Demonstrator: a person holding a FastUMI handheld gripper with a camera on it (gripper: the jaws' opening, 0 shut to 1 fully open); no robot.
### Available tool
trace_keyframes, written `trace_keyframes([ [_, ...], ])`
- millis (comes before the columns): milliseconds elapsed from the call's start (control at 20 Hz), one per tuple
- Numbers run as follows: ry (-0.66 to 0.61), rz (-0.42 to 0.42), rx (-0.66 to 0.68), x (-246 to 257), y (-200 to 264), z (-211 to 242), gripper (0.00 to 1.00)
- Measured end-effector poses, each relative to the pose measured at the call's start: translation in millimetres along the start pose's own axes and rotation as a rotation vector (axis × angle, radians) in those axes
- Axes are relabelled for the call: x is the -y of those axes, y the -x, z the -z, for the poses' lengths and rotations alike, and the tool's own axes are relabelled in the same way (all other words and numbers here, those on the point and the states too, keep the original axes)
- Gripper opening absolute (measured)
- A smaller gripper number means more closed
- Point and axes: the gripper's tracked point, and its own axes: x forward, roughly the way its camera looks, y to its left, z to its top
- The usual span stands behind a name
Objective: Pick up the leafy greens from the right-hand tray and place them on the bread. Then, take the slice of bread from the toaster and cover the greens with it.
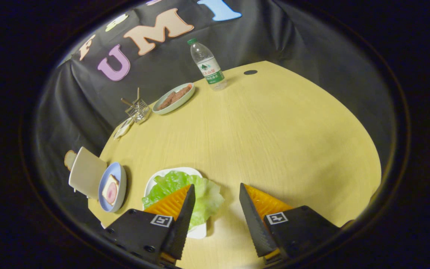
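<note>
The leafy greens [203, 192] lie on a white tray [162, 174], partly under my left finger. My gripper [217, 194] is open, with nothing held; the right edge of the greens reaches into the gap between the fingers, and the right finger is over bare table. To the left of the tray, a blue plate [120, 175] holds a slice of bread with a pink round slice on it [110, 189]. Past that plate stands the pale toaster [86, 172], with a slice of bread [69, 158] poking out of it.
Far across the wooden table [274, 130] sit a green plate [164, 108] with brown strips, a water bottle [207, 65], a small wire rack [138, 109] and a small dish [123, 129]. Black cloth walls the booth behind.
</note>
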Motion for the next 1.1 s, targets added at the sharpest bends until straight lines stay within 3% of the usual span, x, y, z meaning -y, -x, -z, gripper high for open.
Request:
trace_keyframes([
  [500, -0.062, -0.024, -0.012, -12, 4, 1, 0.07],
  [800, -0.091, -0.065, 0.063, -30, 22, -13, 0.04],
  [1100, -0.131, -0.183, 0.160, -74, 63, -38, 0.03],
])
